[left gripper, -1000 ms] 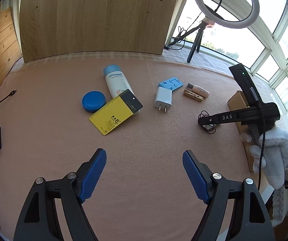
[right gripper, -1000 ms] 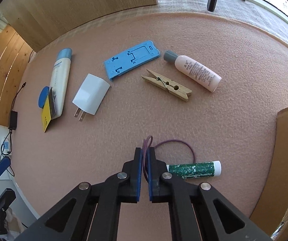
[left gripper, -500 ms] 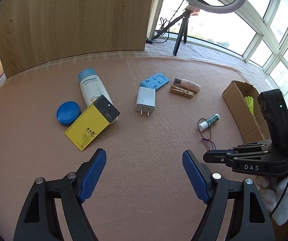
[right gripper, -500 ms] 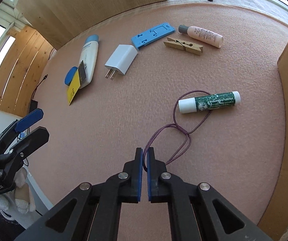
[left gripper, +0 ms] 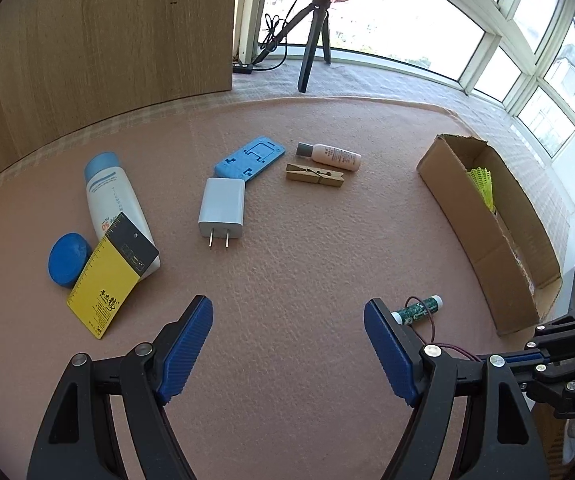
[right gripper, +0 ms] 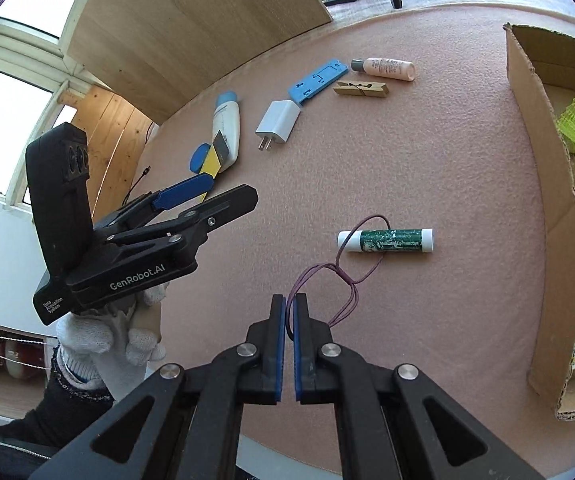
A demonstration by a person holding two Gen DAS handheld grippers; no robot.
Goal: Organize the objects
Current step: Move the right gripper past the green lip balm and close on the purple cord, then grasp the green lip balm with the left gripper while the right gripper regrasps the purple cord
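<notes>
Right tongs [right gripper: 289, 320] clamped on purple hair tie [right gripper: 345, 276], dragged toward lower frame, loop still snagging lip balm [right gripper: 385, 240]; cardboard box [right gripper: 543, 184] next. Left tongs [left gripper: 287, 344] wide open, empty.

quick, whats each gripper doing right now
left gripper: open, holding nothing
right gripper: closed on the purple hair tie

Backdrop beyond the pink felt mat

Far ahead of the jaws, a tall light-wood panel [left gripper: 99, 32] stands left of a black tripod [left gripper: 313, 36] and a sunlit white-framed window [left gripper: 519, 40].
</notes>
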